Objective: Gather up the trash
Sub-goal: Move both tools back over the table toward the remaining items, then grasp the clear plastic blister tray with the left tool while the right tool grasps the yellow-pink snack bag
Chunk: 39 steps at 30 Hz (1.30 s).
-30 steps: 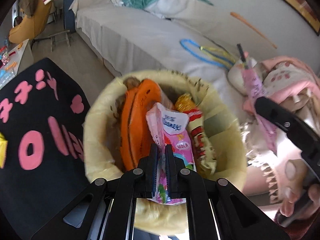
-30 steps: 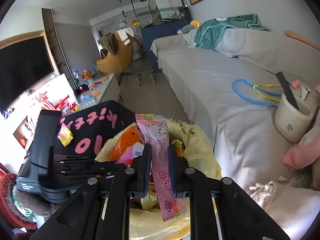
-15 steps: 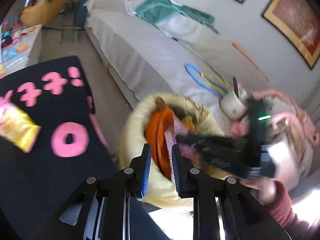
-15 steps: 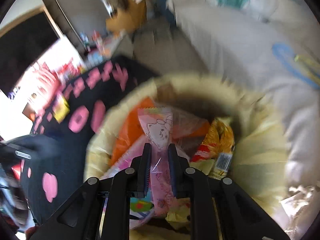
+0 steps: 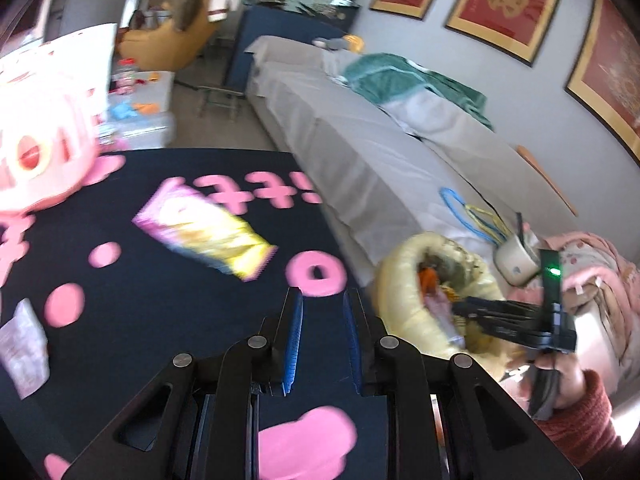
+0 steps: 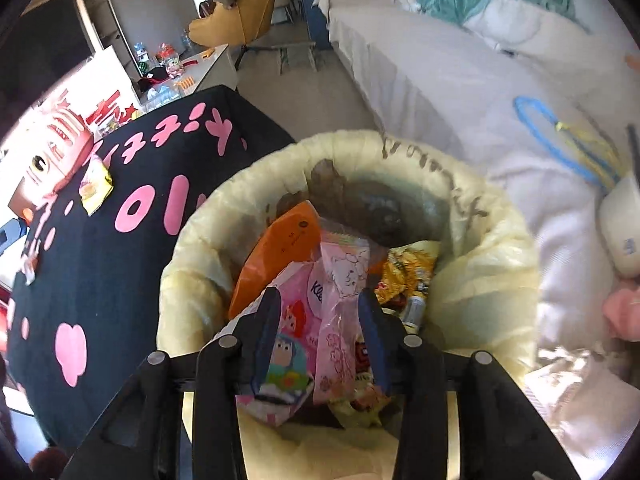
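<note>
My left gripper (image 5: 320, 308) is open and empty above the black table cover (image 5: 160, 320). A yellow and pink snack packet (image 5: 208, 232) lies ahead of it, and a small pale wrapper (image 5: 24, 348) lies at the far left. My right gripper (image 6: 318, 302) is open over the yellow-lined trash bin (image 6: 492, 240). A pink cartoon wrapper (image 6: 344, 280) lies loose between its fingers on the orange and pink trash in the bin. The bin (image 5: 404, 280) and my right gripper (image 5: 464, 308) also show at the right of the left wrist view.
A grey-covered sofa (image 5: 360, 152) runs behind the bin, with a green blanket (image 5: 400, 76), a blue and yellow cord (image 5: 468, 212) and a white cup (image 5: 516, 260). A pink and white box (image 5: 36, 128) stands at the table's far left. Pink cloth (image 5: 592, 264) lies at the right.
My left gripper let go of its pink packet into the bin, opened and swung left over the table. My right gripper moved down over the bin and opened, releasing the pink cartoon wrapper.
</note>
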### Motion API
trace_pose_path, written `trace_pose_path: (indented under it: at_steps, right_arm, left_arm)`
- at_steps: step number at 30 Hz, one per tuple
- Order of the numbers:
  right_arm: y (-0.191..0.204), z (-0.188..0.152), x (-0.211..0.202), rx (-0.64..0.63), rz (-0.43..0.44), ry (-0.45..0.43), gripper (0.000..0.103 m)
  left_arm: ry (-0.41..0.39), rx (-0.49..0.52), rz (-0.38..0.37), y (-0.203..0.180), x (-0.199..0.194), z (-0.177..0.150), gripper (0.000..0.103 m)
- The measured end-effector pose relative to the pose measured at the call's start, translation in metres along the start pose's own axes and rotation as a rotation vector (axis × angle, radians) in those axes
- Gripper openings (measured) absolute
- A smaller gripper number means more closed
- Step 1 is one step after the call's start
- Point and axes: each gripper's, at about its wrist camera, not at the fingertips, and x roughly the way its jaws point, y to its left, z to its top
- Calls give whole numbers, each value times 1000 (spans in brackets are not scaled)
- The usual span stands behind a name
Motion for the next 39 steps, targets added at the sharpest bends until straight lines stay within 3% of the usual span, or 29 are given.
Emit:
trace_pose_path:
  at_steps: [4, 11, 14, 18, 27, 31, 39]
  right_arm:
    - [18, 1, -28, -30, 11, -73, 38]
    - [79, 25, -68, -101, 151, -198, 38]
    - [112, 37, -74, -121, 231, -230, 38]
    - [150, 51, -70, -153, 271, -246, 38]
    - [208, 53, -29, -240, 292, -217, 38]
    - [215, 50, -10, -249, 287, -182, 38]
    - [220, 43, 11, -273, 254, -167, 38]
  left_arm:
    - [-40, -74, 87, 51, -33, -12, 22]
    - [-111, -262, 244, 147, -95, -38, 22]
    - [-119, -354, 273, 186, -110, -50, 22]
    - [-110, -458, 284, 224, -112, -65, 22]
    - [-68, -627, 251, 255, -87, -94, 22]
    - [-71, -635, 192, 254, -78, -89, 23]
    - [-117, -585, 238, 250, -52, -62, 23]
